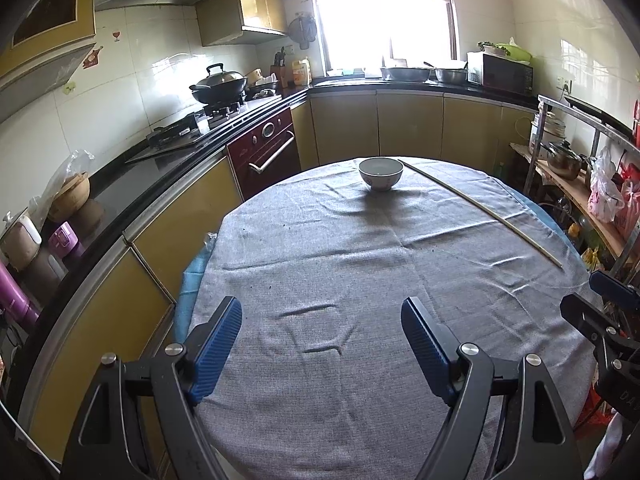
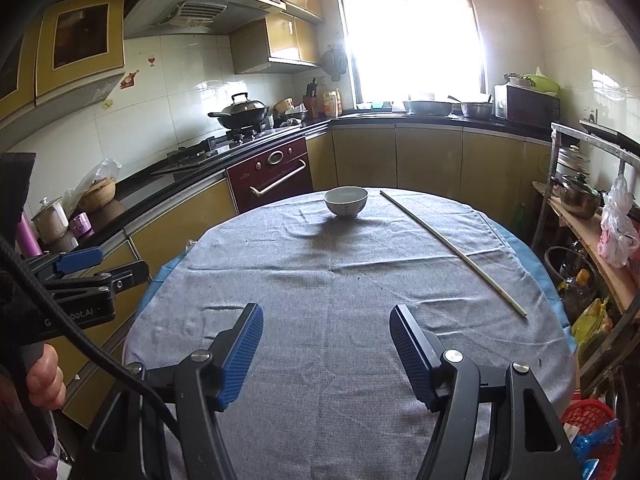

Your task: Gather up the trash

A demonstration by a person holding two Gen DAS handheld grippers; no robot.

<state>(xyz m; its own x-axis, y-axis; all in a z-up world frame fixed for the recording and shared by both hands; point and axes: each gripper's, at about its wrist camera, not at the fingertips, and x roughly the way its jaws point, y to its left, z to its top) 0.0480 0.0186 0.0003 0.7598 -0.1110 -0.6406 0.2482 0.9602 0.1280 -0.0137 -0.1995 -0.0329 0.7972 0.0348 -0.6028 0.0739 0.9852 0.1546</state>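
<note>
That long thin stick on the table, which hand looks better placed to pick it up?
Probably the right. The stick lies along the table's right side, nearer the right gripper, which is open and empty. The left gripper sits further left.

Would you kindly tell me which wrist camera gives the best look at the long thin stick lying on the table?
The right wrist view: the stick lies whole and nearer the picture's middle, clear of the bowl. The left wrist view also shows the full stick, but pushed toward the distorted right edge.

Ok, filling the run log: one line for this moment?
left gripper: open, empty | right gripper: open, empty | white ceramic bowl, thin pale stick: untouched on grey tablecloth
</note>
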